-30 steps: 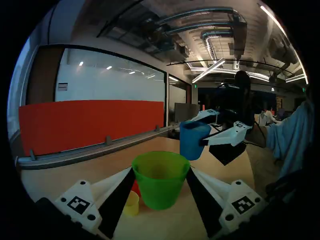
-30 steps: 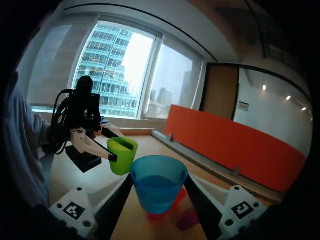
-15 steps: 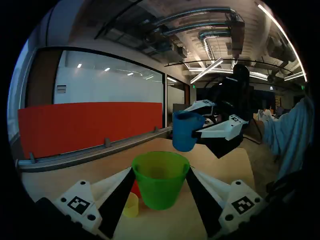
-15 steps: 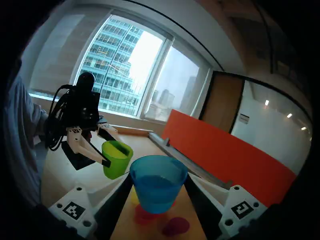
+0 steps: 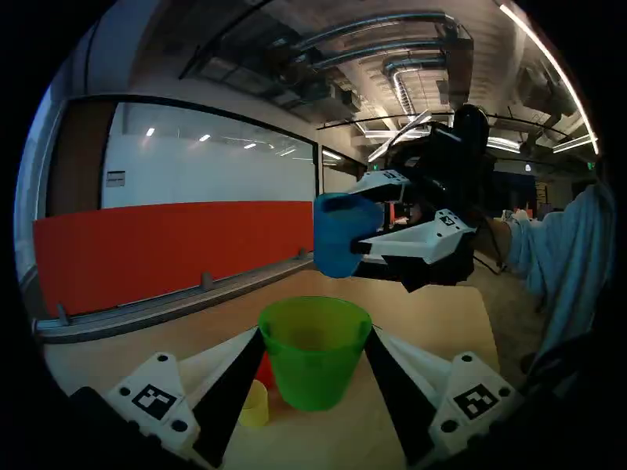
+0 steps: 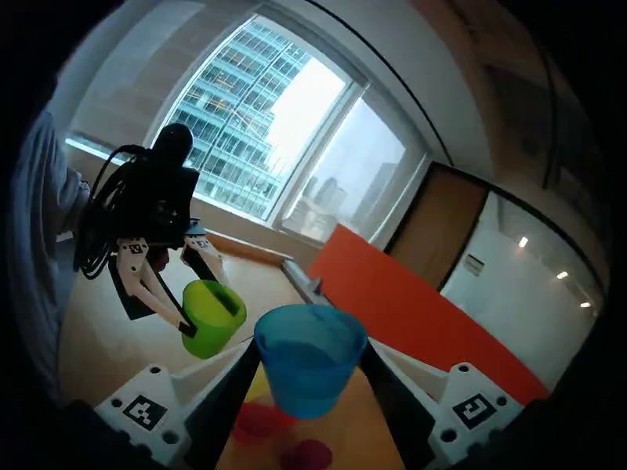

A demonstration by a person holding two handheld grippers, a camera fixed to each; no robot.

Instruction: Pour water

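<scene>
Blue cup [image 6: 310, 374] first: had it pinched in the right hand-held gripper [image 6: 310, 354], water inside, tilted just above and beyond the green cup [image 5: 315, 368] clamped in the left hand-held gripper [image 5: 313, 345] over the table [image 5: 443, 309], so looked like pouring hadn't really started, green one seemingly empty.

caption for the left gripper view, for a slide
Left gripper grips a green cup while the right gripper holds a tilted blue cup higher up.
</scene>
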